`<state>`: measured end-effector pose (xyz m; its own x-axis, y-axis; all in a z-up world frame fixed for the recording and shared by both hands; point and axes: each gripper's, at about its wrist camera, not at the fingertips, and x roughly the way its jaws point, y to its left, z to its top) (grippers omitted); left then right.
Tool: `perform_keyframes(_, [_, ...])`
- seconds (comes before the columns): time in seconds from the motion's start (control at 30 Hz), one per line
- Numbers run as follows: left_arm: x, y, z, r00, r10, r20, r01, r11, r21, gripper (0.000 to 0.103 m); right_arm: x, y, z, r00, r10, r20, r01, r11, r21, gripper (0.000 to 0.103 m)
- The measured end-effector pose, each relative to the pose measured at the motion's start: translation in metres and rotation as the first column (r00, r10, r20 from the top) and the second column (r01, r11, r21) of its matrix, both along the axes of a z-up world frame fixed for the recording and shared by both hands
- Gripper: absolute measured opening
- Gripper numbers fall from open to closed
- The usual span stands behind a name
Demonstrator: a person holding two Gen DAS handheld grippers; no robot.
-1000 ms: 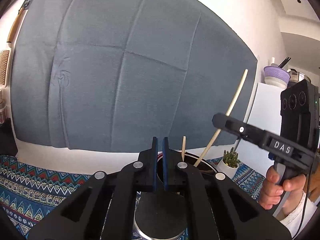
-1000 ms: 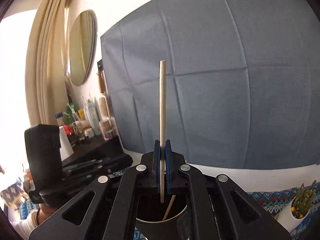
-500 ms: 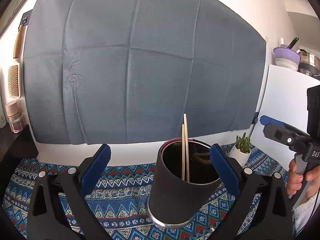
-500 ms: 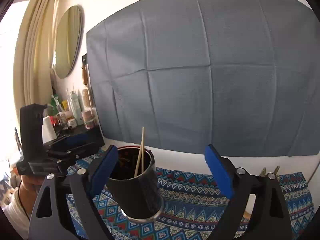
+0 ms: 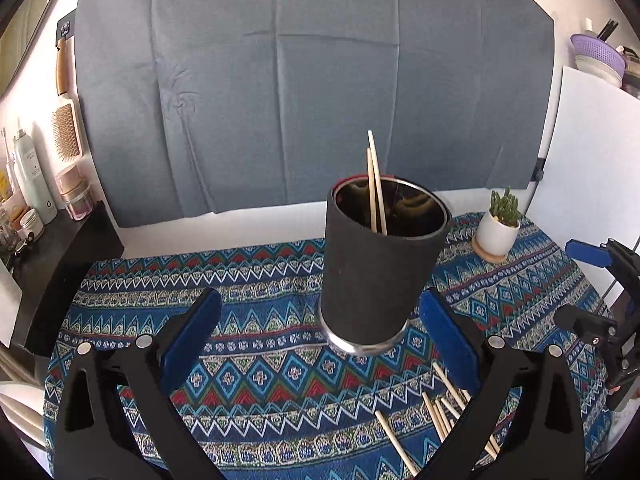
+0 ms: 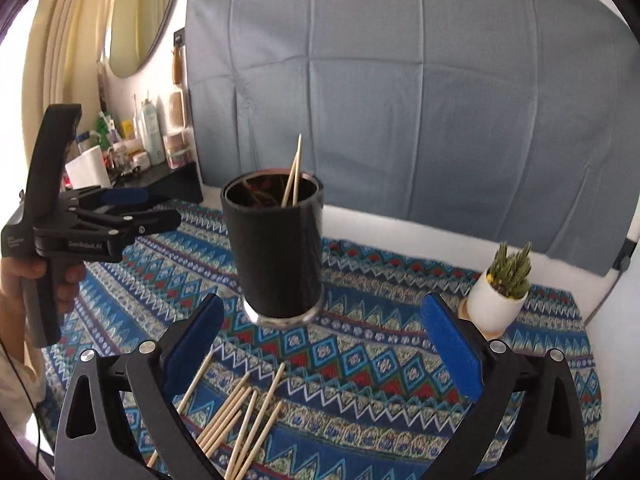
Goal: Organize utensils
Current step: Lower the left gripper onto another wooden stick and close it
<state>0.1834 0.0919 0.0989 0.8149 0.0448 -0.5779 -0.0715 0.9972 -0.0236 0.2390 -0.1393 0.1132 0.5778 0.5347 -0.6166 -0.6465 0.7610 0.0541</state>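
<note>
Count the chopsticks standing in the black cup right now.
2. Both chopsticks lean together inside the black cup, tips above the rim. More lie loose on the patterned cloth; the cup's dark interior could hide others.

A black cylindrical holder with a metal rim is standing upright on the patterned surface, with two pale wooden chopsticks leaning inside it. More loose chopsticks are lying scattered flat on the surface in front of it.

Patterned tablecloth carries black cup, potted cactus, loose chopsticks
</note>
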Motion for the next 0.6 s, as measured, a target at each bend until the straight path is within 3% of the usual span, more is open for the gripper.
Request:
perform_keyframes(0.17, [-0.014,-0.009,-0.024,0.996,0.028,-0.086,-0.028,1.000,0.007,0.097,-0.003,-0.006,-0.041,0.974,-0.018,-0.224,0.002,0.998,-0.070,0.095])
perform_keyframes(0.37, [-0.027,-0.026,-0.056,0.986,0.009,-0.166,-0.008,1.000,0.009,0.097,-0.025,-0.007,-0.072,0.967,-0.019,-0.253,-0.033,0.979,-0.199,0.095])
perform_keyframes(0.6, [-0.034,-0.038,-0.092,0.962,0.002,-0.273,0.001,1.000,0.009,0.097,-0.035,-0.001,-0.102,0.948,-0.028,-0.318,-0.055,0.967,-0.250,0.095])
